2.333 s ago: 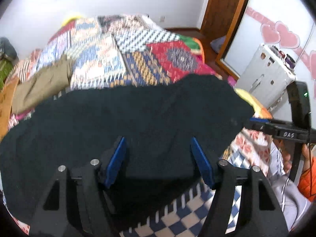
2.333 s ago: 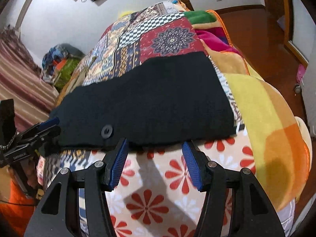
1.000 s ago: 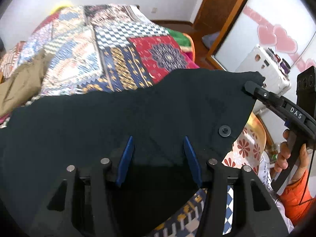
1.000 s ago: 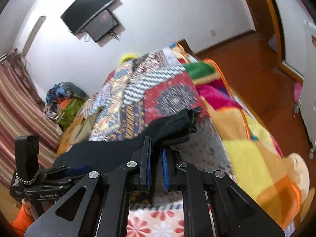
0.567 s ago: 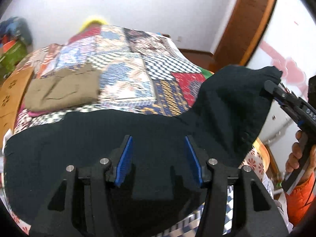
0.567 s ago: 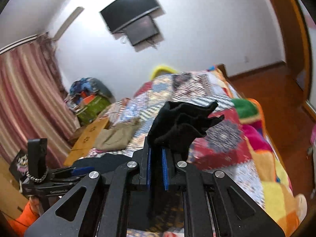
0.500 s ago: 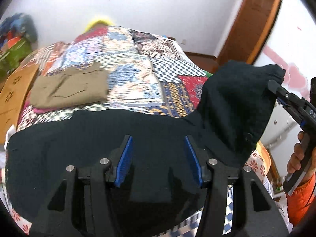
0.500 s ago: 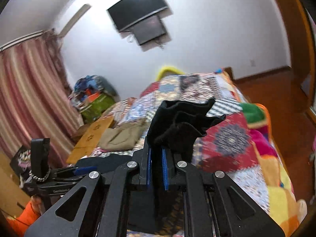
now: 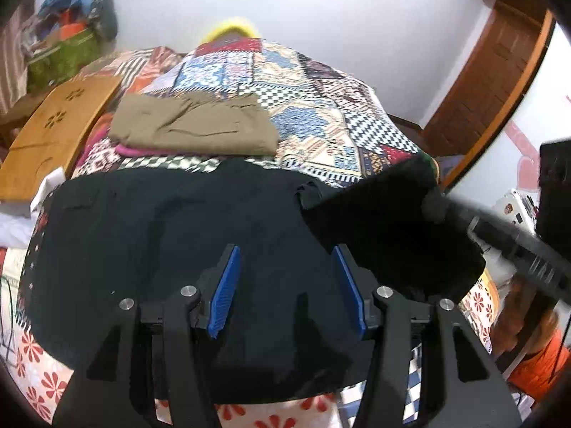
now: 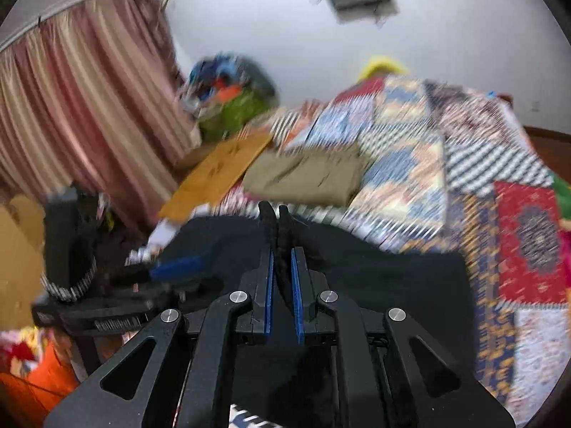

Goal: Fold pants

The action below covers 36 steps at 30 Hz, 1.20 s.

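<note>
Two handheld grippers work over black pants (image 9: 171, 249) spread flat across the near end of a bed covered by a patchwork quilt (image 9: 321, 107). The pants' long axis runs left to right in the left wrist view. The right gripper (image 10: 282, 249) is clamped narrowly on a bunched edge of the dark fabric, carrying that end up and over the flat part, toward the left side. The left gripper (image 9: 289, 285) hovers above the middle of the pants with its blue-padded jaws half apart, holding nothing. The right hand looks better placed to lay the fold down. The pants are soft, matte and heavy-looking. Folded khaki pants (image 9: 192, 128) lie further up the bed, beside a wooden board (image 9: 53, 125).
</note>
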Each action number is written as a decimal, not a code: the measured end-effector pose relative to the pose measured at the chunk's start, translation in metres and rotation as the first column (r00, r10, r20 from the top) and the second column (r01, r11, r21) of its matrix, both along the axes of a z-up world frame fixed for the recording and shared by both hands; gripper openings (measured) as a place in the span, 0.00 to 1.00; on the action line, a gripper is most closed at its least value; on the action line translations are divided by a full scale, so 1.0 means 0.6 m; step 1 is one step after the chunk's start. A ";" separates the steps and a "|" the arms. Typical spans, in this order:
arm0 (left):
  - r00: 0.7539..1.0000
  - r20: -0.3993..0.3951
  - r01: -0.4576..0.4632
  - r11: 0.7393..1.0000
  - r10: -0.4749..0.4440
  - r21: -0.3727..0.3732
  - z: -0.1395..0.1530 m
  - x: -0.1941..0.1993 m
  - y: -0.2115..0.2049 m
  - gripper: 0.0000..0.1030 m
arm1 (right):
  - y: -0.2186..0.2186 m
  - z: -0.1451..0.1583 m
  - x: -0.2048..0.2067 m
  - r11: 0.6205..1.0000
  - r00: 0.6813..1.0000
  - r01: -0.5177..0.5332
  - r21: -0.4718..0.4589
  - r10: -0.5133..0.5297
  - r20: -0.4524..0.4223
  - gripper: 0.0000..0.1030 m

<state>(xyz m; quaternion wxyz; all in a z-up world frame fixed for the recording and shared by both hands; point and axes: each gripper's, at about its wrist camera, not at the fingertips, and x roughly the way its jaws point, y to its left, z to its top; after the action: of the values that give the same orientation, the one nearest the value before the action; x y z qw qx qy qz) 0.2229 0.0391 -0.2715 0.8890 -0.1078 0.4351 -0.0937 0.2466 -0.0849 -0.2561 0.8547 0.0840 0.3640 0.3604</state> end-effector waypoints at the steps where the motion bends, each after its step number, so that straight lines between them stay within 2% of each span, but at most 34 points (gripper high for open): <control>1: 1.000 -0.003 -0.007 1.000 0.007 -0.004 -0.003 -0.002 0.006 0.52 | 0.014 -0.013 -0.004 0.999 1.000 -0.024 -0.024 0.024 -0.015 0.08; 6: 0.999 -0.016 -0.030 0.999 0.029 -0.019 -0.015 -0.007 0.024 0.52 | 0.040 -0.058 -0.021 0.991 0.991 -0.103 -0.089 0.094 -0.092 0.08; 12: 1.000 -0.020 -0.013 1.000 0.012 -0.027 -0.018 -0.008 0.008 0.52 | 0.033 -0.094 -0.025 0.984 0.975 -0.144 -0.106 0.122 -0.188 0.11; 16: 1.000 -0.015 0.019 1.000 -0.019 -0.019 -0.014 -0.003 -0.016 0.52 | 0.040 -0.084 -0.043 0.978 0.972 -0.170 -0.123 0.145 -0.186 0.12; 19: 0.999 -0.020 0.047 0.999 -0.048 -0.021 -0.014 0.000 -0.033 0.52 | 0.033 -0.070 -0.052 0.977 0.963 -0.197 -0.082 0.177 -0.205 0.14; 23: 0.996 -0.029 0.081 0.997 -0.081 -0.014 -0.020 0.002 -0.059 0.52 | 0.003 -0.045 -0.061 0.984 0.981 -0.149 -0.100 0.135 -0.136 0.18; 28: 0.990 -0.078 0.117 0.993 -0.115 0.017 -0.051 0.009 -0.091 0.52 | -0.063 -0.040 -0.046 0.990 0.997 -0.012 -0.137 0.001 -0.082 0.30; 32: 0.986 -0.111 0.128 0.990 -0.121 0.057 -0.084 0.004 -0.104 0.52 | -0.093 -0.087 -0.035 0.982 0.986 0.010 -0.188 -0.041 -0.161 0.29; 36: 0.987 -0.090 0.141 0.986 -0.133 0.090 -0.093 -0.009 -0.109 0.53 | -0.111 -0.109 -0.047 0.985 0.981 0.012 -0.169 -0.044 -0.189 0.29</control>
<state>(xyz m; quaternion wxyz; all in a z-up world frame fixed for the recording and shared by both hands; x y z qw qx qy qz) 0.2174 -0.0260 -0.3272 0.8656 -0.0388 0.4823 -0.1290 0.2186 -0.1512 -0.3216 0.8246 0.0514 0.4726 0.3067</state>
